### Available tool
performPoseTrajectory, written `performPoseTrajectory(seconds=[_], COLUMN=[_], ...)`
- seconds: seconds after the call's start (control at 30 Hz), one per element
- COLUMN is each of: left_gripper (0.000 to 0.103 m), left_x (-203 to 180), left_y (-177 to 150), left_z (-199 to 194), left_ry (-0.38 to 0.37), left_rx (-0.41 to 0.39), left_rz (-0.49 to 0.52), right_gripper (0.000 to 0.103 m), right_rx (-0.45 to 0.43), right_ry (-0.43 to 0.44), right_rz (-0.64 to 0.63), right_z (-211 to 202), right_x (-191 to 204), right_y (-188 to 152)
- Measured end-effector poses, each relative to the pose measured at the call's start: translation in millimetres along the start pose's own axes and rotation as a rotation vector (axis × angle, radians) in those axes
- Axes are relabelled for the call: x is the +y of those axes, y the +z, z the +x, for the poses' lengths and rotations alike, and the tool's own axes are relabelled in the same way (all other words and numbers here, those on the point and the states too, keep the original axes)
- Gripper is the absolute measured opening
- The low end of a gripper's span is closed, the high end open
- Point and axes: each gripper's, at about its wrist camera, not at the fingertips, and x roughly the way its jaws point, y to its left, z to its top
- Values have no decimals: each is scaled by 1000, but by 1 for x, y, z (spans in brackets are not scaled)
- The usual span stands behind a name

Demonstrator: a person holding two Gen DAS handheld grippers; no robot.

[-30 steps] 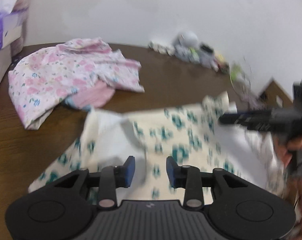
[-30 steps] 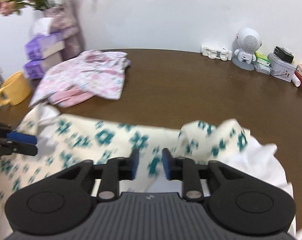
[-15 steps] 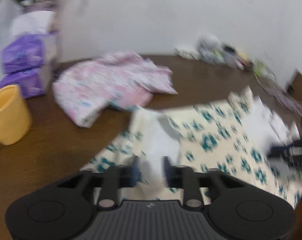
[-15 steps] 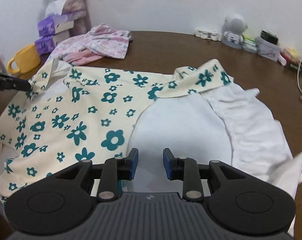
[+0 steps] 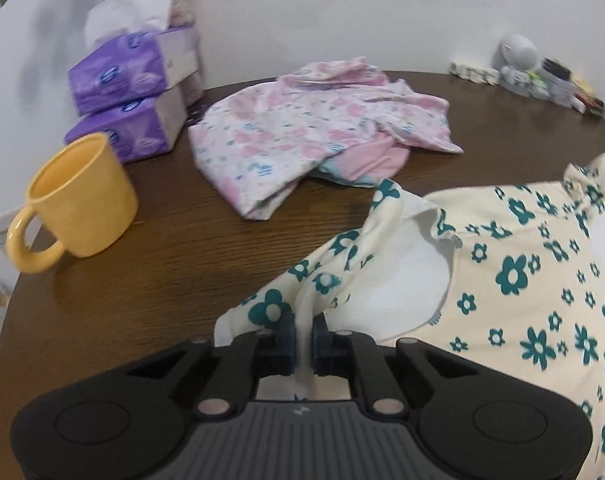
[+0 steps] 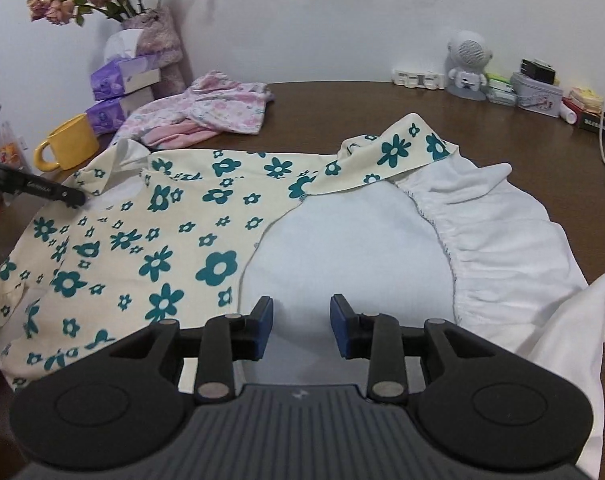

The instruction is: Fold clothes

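A cream garment with teal flowers (image 6: 150, 240) and a white gathered part lies spread across a round brown desk (image 6: 342, 120), its printed side to the left and the white cloth to the right. It looks light, soft and limp, likely to sag and wrinkle wherever it is lifted, so edges, corners and seams seem the surest places to take hold. The left tongs (image 5: 302, 338) are pressed together, pinching a raised fold at the garment's left edge, held low and level just over the desk. The right tongs (image 6: 301, 318) are spread, holding nothing, poised low over the white middle. A crumpled pink floral garment (image 5: 314, 128) lies farther back, well apart, near a yellow mug (image 5: 80, 196) and purple tissue boxes (image 5: 130, 92).
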Motion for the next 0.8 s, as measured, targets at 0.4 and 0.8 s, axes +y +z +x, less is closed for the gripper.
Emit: performPoseTrajectory(seconds=[0.4, 0.8], left_gripper=[12, 9], left_x=[8, 10], left_y=[-28, -72], left_z=[-32, -65], left_ry=[-49, -66], left_rx=[-1, 25], left_rz=[3, 18], right_gripper=[33, 36], right_rx=[-26, -70], right_ry=[24, 74], right_rz=[-6, -20], right_z=[-2, -36], right_x=[4, 13], right_y=[-5, -14])
